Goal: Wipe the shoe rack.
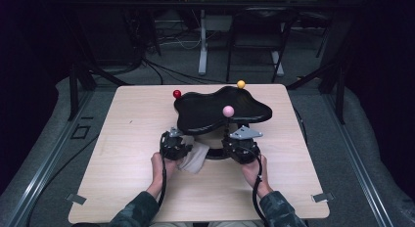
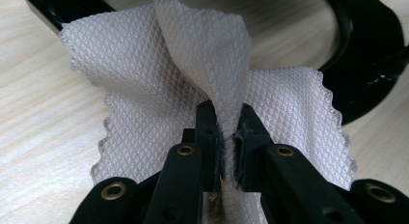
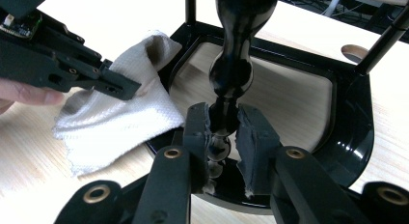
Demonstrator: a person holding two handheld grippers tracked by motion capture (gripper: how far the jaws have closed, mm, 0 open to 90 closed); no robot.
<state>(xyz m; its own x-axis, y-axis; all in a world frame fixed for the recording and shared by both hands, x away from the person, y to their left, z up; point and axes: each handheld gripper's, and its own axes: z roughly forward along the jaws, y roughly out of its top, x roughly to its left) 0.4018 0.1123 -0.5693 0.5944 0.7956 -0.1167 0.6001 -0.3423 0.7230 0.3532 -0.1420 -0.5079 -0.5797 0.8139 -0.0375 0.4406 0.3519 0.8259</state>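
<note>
Nearest me, my left gripper is clamped tight on a pinched fold of the beige cloth, which drapes on the counter against the black stand's base ring. My right gripper is closed around its turned post. Beyond, the glossy tray top carries 3 balls. If my right grip slackens while I wipe, the stand could tip, I judge.

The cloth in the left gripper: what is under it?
Under the cloth lie the wooden table and part of the black stand's base ring. The left gripper pinches a raised fold. How far the ring runs beneath the cloth is covered.
</note>
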